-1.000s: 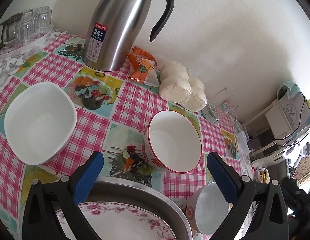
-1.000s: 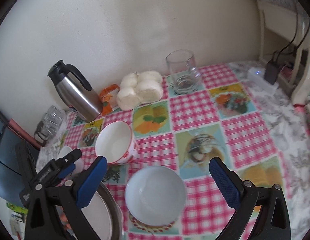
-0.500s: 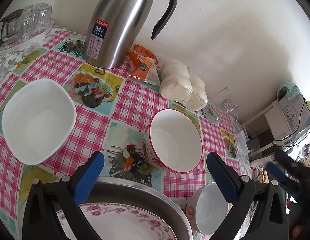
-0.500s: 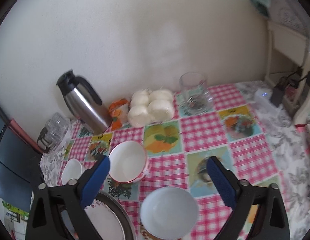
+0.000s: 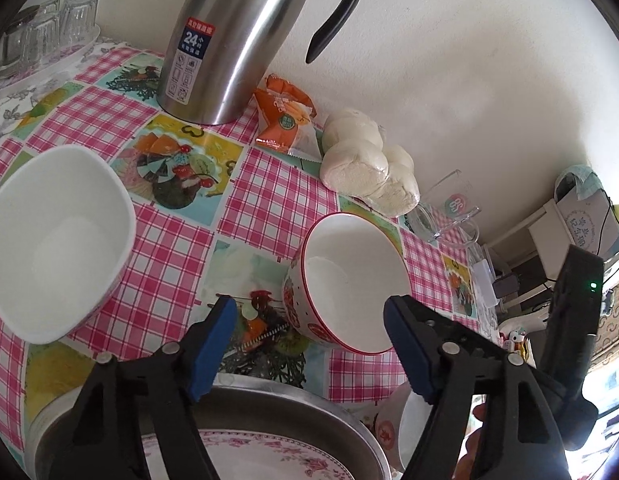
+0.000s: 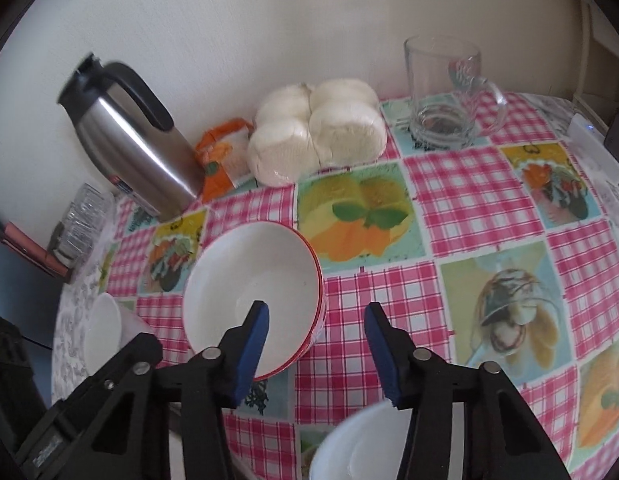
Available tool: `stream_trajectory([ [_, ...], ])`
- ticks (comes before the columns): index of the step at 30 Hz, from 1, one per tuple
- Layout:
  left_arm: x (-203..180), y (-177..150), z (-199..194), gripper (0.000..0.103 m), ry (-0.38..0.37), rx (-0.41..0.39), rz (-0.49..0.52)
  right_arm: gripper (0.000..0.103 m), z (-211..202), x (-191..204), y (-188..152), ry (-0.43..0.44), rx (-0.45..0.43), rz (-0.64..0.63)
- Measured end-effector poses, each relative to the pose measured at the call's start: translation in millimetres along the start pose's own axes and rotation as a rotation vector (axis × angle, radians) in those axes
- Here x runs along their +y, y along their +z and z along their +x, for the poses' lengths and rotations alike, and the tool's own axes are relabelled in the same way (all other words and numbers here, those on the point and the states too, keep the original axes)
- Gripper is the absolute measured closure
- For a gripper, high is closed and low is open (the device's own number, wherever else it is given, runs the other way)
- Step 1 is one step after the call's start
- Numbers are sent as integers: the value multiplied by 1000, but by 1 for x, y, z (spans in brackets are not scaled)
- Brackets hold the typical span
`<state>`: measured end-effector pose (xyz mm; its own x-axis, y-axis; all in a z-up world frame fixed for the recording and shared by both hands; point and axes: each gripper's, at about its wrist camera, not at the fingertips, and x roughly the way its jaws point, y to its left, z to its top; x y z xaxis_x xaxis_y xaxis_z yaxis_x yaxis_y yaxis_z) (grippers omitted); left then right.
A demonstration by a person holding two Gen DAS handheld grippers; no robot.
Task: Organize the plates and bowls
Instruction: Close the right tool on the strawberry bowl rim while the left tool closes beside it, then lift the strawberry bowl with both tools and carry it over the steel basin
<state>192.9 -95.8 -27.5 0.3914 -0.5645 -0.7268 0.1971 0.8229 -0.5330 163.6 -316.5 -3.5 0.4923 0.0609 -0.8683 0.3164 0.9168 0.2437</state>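
A red-rimmed white bowl [image 6: 253, 292] stands on the checked tablecloth. My right gripper [image 6: 317, 332] straddles its right rim, one finger over the inside and one outside. The jaws are closing and the pads are still off the rim. In the left wrist view the same bowl [image 5: 349, 280] shows just beyond my left gripper [image 5: 309, 340]. Its jaws are closing too, with nothing pressed between them. A squarish white bowl [image 5: 57, 248] sits to the left. A floral plate [image 5: 269, 456] lies in a metal tray [image 5: 309, 408] under the left gripper. A plain white bowl [image 6: 357, 448] is below the right gripper.
Along the wall stand a steel thermos [image 6: 133, 136], an orange snack packet [image 6: 221, 156], a bag of white buns [image 6: 317, 132] and a glass mug [image 6: 445, 92]. Upturned glasses on a tray [image 5: 41, 36] sit far left. The right gripper's black body [image 5: 573, 320] is at the right.
My right gripper came down and forward over the red-rimmed bowl, and its jaws narrowed a lot. The left gripper's jaws narrowed too. The right gripper's body entered the left wrist view.
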Motion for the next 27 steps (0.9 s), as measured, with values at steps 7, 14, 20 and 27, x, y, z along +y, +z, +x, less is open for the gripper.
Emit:
stream_trajectory([
  [7,-1,1,5,33,-1,-5,13,63,26,3,-2,-34,56,11],
  [14,0,2,9,39,-1,-4,22,78,41,0,1,4,98,49],
  [20,2,1,12,47,-3,1,28,89,39,6,0,8,83,-10],
  [27,-1,-2,18,69,28,9,63,95,36,12,-3,11,89,-68],
])
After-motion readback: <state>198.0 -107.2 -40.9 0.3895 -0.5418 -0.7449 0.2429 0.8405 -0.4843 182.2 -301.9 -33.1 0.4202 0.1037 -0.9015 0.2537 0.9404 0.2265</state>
